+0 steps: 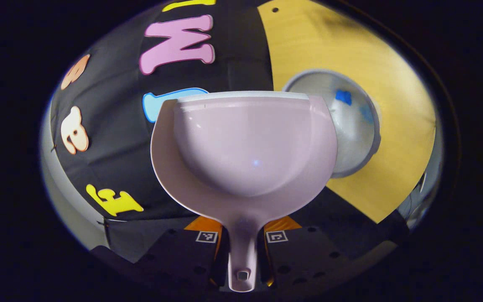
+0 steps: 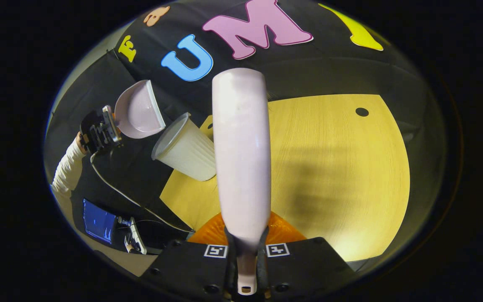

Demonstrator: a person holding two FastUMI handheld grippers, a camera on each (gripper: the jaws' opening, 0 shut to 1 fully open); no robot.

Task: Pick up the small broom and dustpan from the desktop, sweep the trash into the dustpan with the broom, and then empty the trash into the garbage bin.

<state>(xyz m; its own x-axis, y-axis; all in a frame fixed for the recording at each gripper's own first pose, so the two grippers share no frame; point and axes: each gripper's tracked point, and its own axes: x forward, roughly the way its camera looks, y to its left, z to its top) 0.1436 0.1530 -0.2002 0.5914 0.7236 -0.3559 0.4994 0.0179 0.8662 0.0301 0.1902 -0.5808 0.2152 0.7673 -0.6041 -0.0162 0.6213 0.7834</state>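
My left gripper is shut on the handle of the pale pink dustpan, whose underside faces the camera. Just behind its right edge lies the open mouth of the white garbage bin, with blue scraps inside. In the right gripper view the dustpan hangs tilted beside the rim of the ribbed bin, held by the left gripper. My right gripper is shut on the handle of the pink broom, which points straight ahead above the table.
The yellow wooden table spreads out to the right of the broom, with a small dark hole near its far edge. A person's white sleeve reaches to the left gripper. A cable and a lit screen sit at lower left.
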